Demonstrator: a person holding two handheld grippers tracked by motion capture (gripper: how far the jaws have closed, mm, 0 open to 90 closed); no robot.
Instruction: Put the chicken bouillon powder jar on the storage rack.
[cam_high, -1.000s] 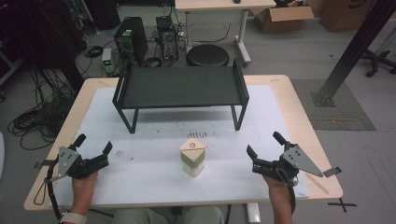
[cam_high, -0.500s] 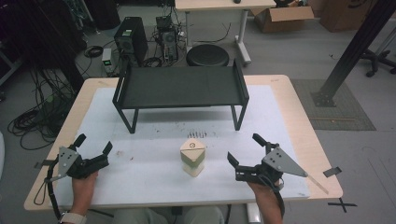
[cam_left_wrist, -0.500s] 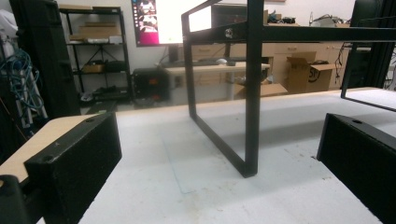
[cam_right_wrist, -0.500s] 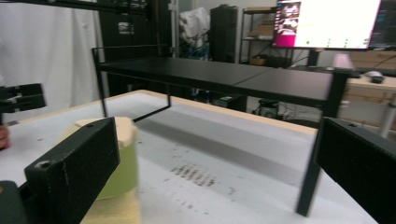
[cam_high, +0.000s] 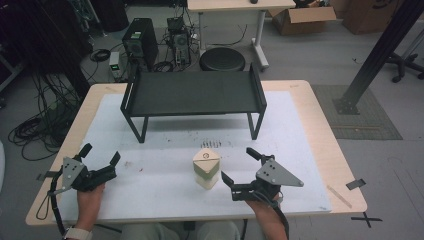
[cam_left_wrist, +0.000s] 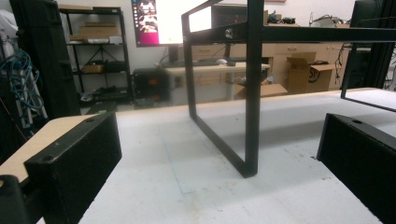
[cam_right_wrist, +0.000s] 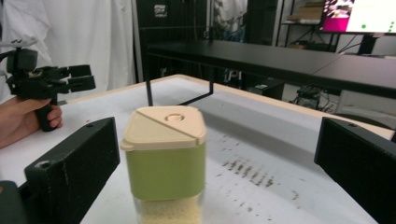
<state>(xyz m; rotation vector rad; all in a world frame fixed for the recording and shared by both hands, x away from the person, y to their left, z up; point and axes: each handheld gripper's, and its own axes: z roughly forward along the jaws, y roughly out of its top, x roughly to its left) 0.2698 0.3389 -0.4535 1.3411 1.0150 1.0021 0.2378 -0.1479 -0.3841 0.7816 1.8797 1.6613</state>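
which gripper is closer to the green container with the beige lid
Right. The right gripper sits open just beside the container; the left gripper is far off near the table's left edge.

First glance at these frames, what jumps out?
The green container with a beige lid stands alone mid-table on the white mat, and the right claw sits open just beside it, jaws either side of it in the right gripper view without touching. Behind it a black metal rack spans the far half of the table. The left claw rests open near the left edge.

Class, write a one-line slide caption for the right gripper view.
Open right gripper frames a green container with a beige lid on the white table.
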